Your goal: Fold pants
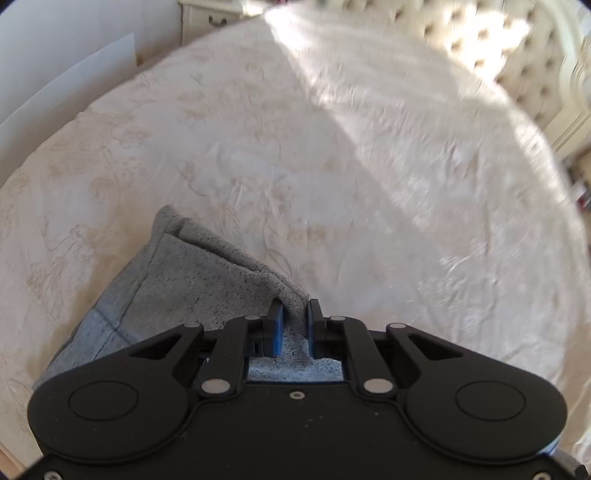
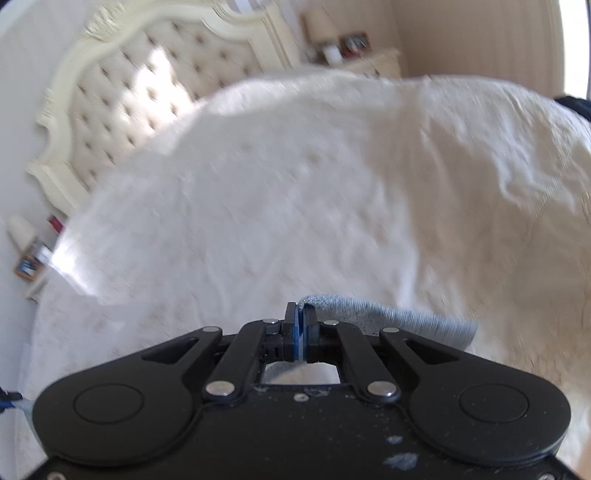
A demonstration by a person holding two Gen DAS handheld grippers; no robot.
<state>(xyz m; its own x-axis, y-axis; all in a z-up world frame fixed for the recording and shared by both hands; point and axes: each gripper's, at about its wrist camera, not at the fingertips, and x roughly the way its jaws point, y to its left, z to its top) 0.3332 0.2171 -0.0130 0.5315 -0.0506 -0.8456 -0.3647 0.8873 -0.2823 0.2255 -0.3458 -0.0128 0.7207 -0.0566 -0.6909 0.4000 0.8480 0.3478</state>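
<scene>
Below me spreads a cream bedspread [image 1: 332,155] with a faint floral pattern, a band of sunlight crossing it. Beyond it I see a tufted, buttoned headboard [image 2: 147,85] in a carved cream frame. A pale nightstand [image 2: 376,62] sits past the bed's far corner, holding small blurred objects and a lamp [image 2: 319,20].

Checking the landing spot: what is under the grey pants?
Under the grey knit pants lies the cream floral bedspread. The black tool body covers their near part, so anything beneath there is unseen.
</scene>
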